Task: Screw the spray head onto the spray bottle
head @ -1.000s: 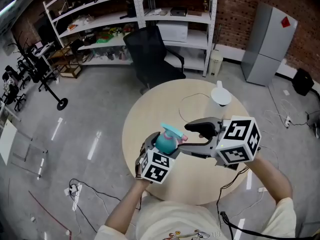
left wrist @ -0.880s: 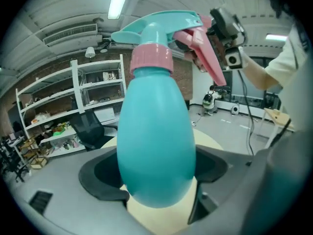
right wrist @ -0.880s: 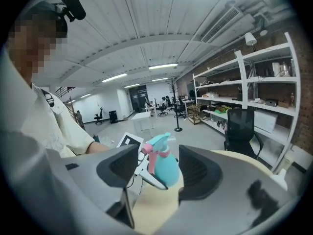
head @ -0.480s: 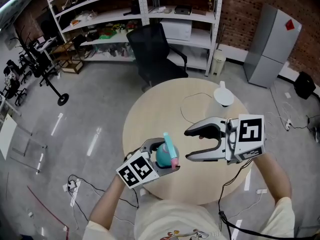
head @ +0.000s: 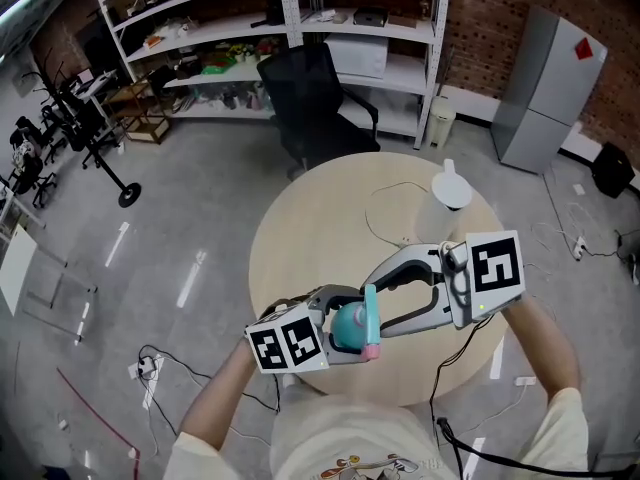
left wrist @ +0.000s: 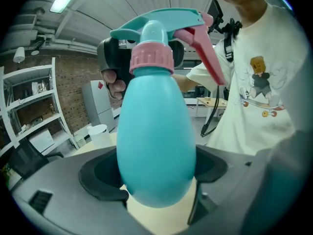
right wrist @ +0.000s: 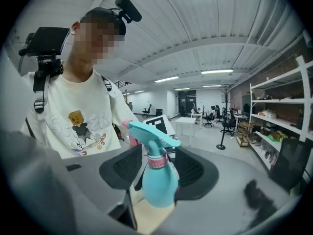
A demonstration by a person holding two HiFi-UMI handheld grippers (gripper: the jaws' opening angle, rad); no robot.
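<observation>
1. The left gripper (left wrist: 156, 180) is clamped on the lower body of the teal spray bottle (left wrist: 155, 121). It holds the bottle in the air above the near edge of the round table (head: 320, 228), on the person's side.
2. The spray head (left wrist: 161, 21) is on the bottle already. Its pink collar (left wrist: 151, 58) sits down over the neck and the pink trigger (left wrist: 203, 53) hangs to one side.
3. The right gripper (right wrist: 157, 170) is above the table's near edge too. Its jaws are apart and have just been closing, with the bottle's neck and shoulder between them. The pads aren't clearly pressing, and there's a gap on one side.
4. Progress looks late: the head is placed and looks threaded on, but I can't tell how tight it is.
5. What's probably left is to grip the collar or head with the right gripper, give the last turns while the left steadies the bottle, and then set it down on the table.
</observation>
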